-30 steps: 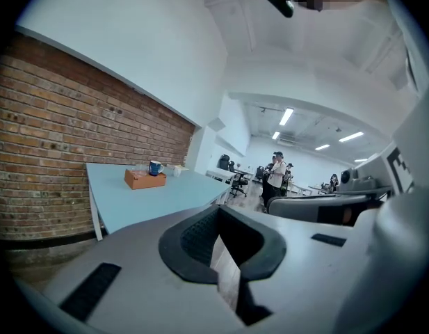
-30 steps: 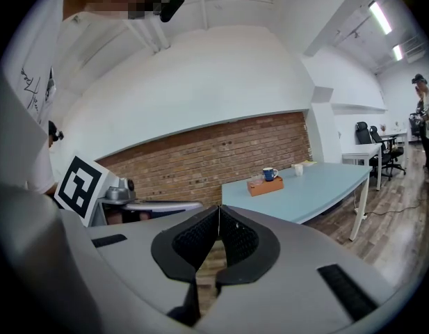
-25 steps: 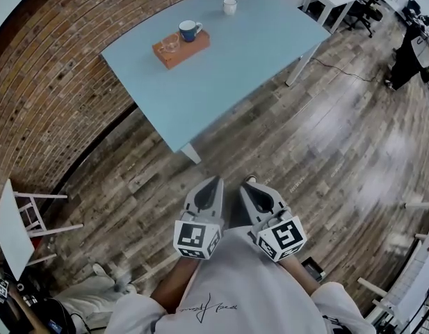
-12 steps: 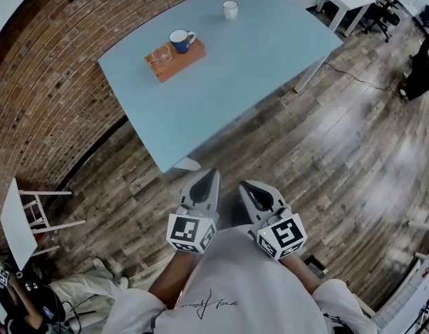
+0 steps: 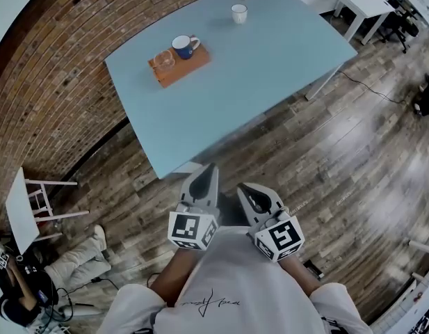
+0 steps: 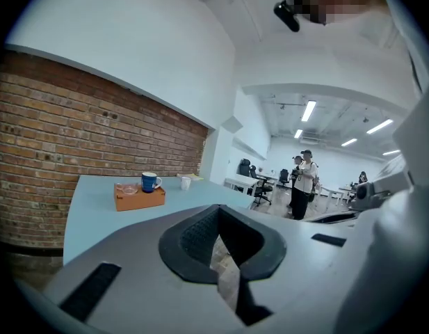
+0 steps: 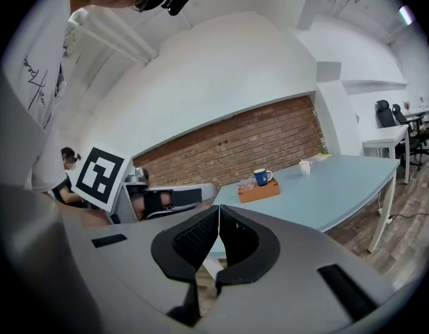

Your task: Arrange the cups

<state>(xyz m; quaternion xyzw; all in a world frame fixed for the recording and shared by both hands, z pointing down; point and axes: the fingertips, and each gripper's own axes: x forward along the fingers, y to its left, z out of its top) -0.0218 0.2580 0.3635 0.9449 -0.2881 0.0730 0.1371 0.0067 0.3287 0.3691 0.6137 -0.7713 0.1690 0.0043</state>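
Head view: my left tongs and right tongs, shut and empty, are well short of the table. On it, a blue mug and glass cup sit on an orange block, with a white cup farther right. Left, then right gripper view: jaws together. The cups look rigid and breakable; I'd grip the rims.

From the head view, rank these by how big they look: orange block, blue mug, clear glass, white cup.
1. orange block
2. blue mug
3. clear glass and white cup: they look alike, and the white cup stands farther from the camera, so I leave them unranked.
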